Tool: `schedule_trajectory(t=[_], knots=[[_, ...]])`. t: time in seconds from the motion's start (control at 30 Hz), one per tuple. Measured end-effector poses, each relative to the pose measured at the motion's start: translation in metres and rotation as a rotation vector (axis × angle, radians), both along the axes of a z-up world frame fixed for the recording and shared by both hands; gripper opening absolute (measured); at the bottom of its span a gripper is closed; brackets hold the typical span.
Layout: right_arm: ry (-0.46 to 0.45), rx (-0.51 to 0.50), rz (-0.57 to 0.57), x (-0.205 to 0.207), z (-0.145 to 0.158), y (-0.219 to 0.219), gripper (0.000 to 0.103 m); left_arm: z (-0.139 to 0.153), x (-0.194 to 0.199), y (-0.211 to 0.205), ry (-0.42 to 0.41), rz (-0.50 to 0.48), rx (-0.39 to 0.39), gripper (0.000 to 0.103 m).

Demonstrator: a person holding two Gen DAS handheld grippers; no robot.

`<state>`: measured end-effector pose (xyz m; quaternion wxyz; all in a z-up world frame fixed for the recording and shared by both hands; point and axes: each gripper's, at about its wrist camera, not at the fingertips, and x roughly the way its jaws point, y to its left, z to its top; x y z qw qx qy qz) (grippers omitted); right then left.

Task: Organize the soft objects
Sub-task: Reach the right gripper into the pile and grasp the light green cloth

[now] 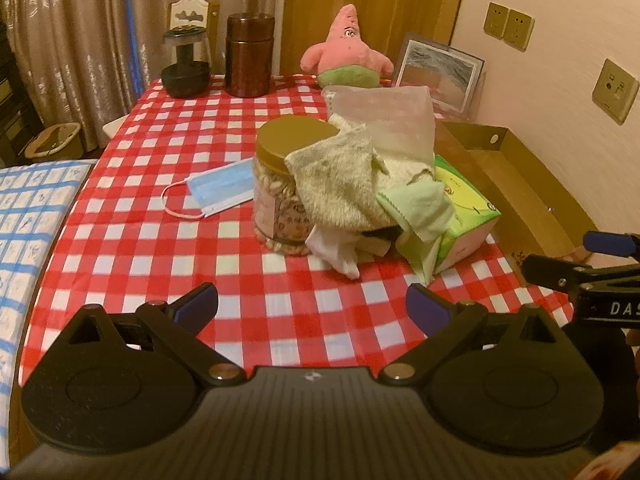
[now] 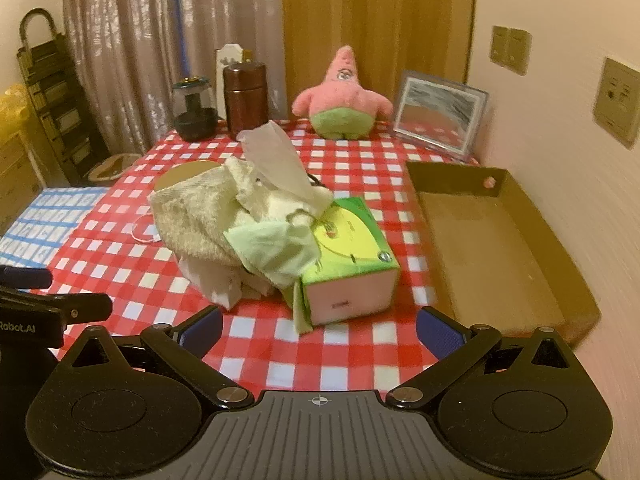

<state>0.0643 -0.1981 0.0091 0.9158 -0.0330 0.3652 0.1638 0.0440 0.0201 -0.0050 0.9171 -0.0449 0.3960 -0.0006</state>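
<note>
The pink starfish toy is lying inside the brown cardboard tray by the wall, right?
Not quite. The pink starfish toy sits upright on the checked tablecloth at the far end of the table, beside the picture frame. The brown cardboard tray by the wall holds nothing that shows. The right wrist view shows this best.

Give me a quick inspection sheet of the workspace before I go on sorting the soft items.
Surface: red checked tablecloth, flat.
Job's things: cream towel and light green cloth heaped over the jar and tissue box; blue face mask lying apart; pink star plush upright at the back.
Clutter: brown canister, mirror, lantern.
Container: cardboard tray, nothing seen inside.
Grippers: left gripper and right gripper both open, holding nothing.
Cables: nothing seen.
Surroundings: curtains, wall sockets.
</note>
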Motion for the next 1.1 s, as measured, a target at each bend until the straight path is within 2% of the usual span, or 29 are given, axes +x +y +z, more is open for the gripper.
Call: schedule_trajectory(t=[0.2, 0.4, 0.57, 0.8, 0.93, 1.1], knots=[[-0.024, -0.006, 0.069, 0.027, -0.012, 0.015, 0.102, -0.008, 0.028, 0.004, -0.017, -0.023, 0.007, 0.100], [-0.037, -0.021, 0.122, 0.056, -0.025, 0.028, 0.102, -0.017, 0.053, 0.005, -0.051, -0.050, 0.054, 0.100], [-0.037, -0.029, 0.164, 0.075, -0.039, 0.037, 0.088, -0.025, 0.069, 0.011, -0.033, -0.046, 0.037, 0.100], [-0.033, -0.064, 0.207, 0.095, -0.057, 0.050, 0.076, -0.033, 0.081, 0.015, -0.015, -0.035, 0.015, 0.100], [-0.032, -0.085, 0.224, 0.104, -0.066, 0.057, 0.061, -0.036, 0.084, 0.017, -0.016, -0.034, 0.002, 0.100], [-0.032, -0.112, 0.235, 0.107, -0.070, 0.063, 0.030, -0.037, 0.087, 0.019, -0.014, -0.035, -0.010, 0.100]])
